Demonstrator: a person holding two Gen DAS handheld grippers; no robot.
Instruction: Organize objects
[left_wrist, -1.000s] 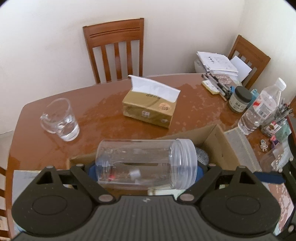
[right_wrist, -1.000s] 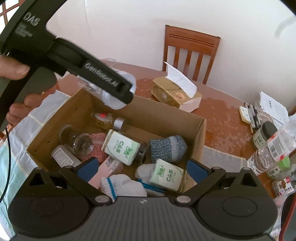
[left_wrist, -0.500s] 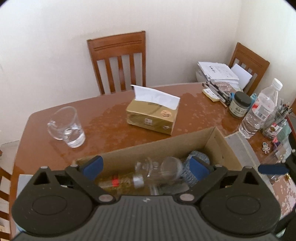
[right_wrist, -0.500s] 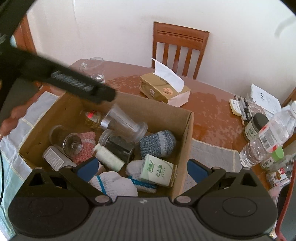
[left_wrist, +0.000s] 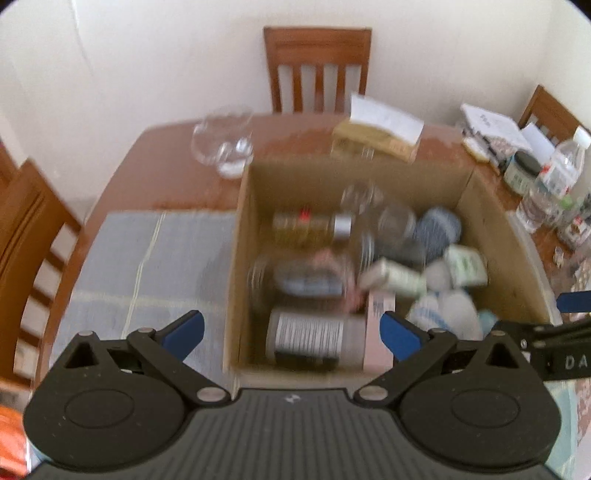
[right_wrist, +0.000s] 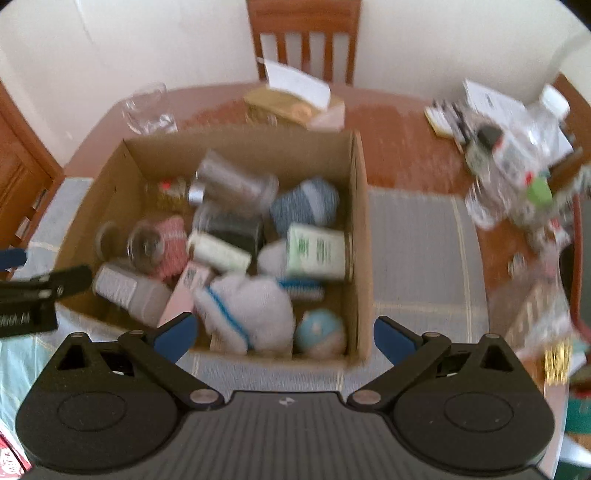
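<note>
The clear plastic jar (right_wrist: 236, 182) that the left gripper (left_wrist: 291, 332) was carrying a second ago is now lying on its side in the cardboard box (right_wrist: 360, 221), toward the far wall, among socks and bottles. Both grippers are hanging above the box's near edge, the left one spread wide and empty, the right gripper (right_wrist: 282, 332) likewise. That item looks sorted; another pick seems due.

A clear plastic jar (right_wrist: 236, 186) is seen lying tilted among jumbled items inside the open cardboard box (right_wrist: 359, 236), centre frame.
</note>
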